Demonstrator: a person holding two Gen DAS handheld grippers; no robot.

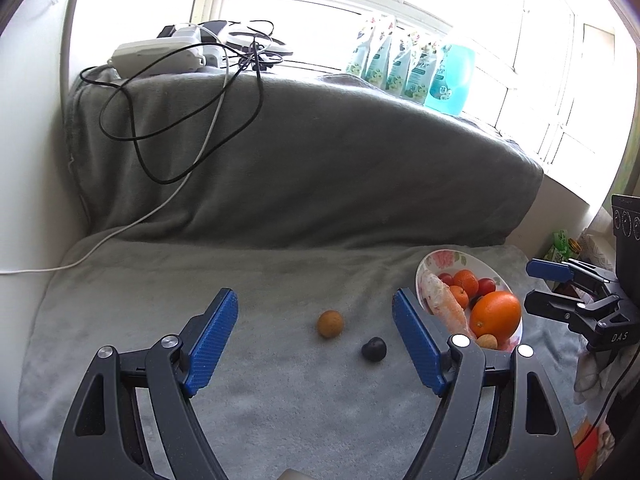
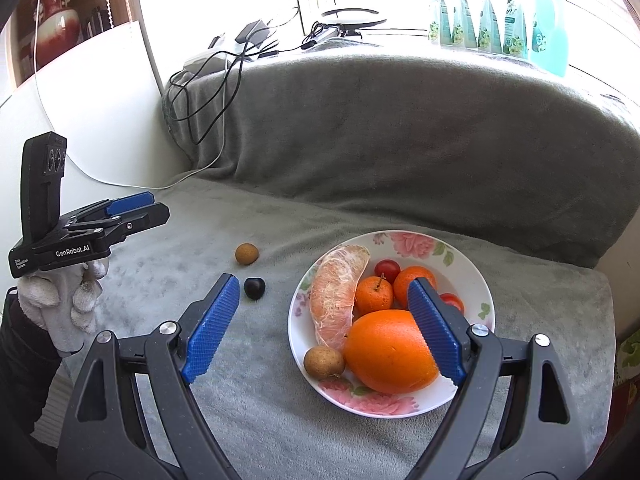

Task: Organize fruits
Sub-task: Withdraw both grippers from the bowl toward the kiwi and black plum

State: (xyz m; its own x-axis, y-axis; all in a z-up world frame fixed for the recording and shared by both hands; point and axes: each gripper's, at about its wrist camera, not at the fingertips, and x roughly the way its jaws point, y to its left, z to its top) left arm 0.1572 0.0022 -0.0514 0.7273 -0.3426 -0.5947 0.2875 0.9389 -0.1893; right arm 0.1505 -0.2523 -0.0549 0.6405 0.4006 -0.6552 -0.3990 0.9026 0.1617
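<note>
Most fruit already sat in the flowered bowl; a brown fruit and a dark one, perhaps a plum, lay left of the bowl. The left gripper and the right gripper were spread, empty.

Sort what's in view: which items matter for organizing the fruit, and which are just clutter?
Job: floral bowl, big orange, peeled citrus segment, tangerines, loose brown fruit, loose dark plum.

Clutter: cables, refill pouches, blue bottle.
</note>
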